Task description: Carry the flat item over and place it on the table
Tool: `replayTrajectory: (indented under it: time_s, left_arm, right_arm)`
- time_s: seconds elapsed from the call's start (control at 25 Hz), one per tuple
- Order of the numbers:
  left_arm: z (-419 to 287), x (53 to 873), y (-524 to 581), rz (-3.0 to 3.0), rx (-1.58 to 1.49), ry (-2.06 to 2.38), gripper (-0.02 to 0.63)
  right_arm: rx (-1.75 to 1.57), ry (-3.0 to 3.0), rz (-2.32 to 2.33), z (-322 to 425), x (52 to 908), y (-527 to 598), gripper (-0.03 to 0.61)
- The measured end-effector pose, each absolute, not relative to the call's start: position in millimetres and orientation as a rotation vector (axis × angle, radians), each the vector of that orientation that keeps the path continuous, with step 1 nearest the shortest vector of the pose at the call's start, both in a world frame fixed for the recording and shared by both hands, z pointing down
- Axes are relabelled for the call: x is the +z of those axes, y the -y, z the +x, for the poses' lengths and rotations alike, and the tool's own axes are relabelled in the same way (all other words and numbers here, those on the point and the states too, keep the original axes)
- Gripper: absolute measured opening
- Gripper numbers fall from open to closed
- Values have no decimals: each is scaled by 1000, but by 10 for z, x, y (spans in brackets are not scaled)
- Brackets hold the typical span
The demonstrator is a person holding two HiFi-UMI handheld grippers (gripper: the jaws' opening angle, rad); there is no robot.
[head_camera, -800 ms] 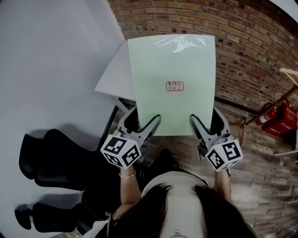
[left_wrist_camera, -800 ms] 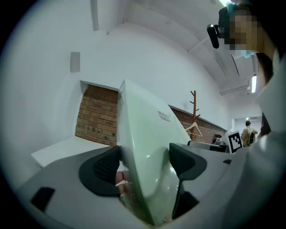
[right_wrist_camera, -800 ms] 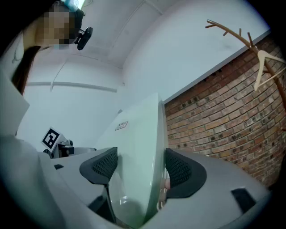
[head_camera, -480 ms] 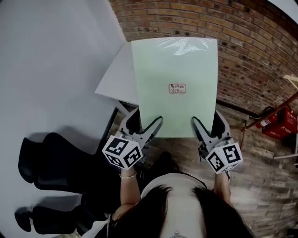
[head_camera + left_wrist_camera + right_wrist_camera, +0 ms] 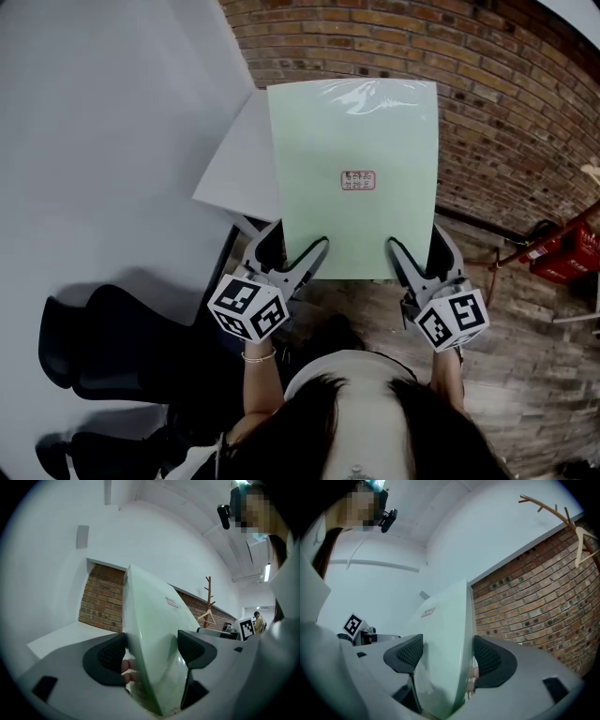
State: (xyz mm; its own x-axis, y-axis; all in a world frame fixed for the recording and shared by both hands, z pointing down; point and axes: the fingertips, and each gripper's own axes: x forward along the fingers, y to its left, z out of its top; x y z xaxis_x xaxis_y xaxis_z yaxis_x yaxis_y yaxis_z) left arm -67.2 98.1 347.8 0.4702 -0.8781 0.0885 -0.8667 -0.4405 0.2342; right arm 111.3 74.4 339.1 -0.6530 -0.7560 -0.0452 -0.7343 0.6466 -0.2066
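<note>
Nudging the pale-green glossy flat sheet (image 5: 354, 122) rightward, I am pinching its near edge with my left gripper (image 5: 151, 651) and right gripper (image 5: 447, 656), still approaching the white table (image 5: 239, 159).

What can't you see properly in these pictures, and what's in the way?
- Head view: the print on the label of the green flat item is too small to read.
- Head view: much of the white table is covered by the green flat item; only one corner shows.
- Head view: the red thing on the floor is cut off by the right edge.
- All views: the item's underside never shows.
</note>
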Motion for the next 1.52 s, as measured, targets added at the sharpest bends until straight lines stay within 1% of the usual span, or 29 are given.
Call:
replayTrajectory:
  time_s: [0.84,1.52]
  left_arm:
    - [-1290,3620,-572,2475,-92,1451,353]
    - [-1320,3579,-572,2480,-96,1438,353]
  right_arm:
    - [-248,-2738,-1304,499,3484,-384,341]
    - [-242,-2733,-1324,471,3432,-401,341]
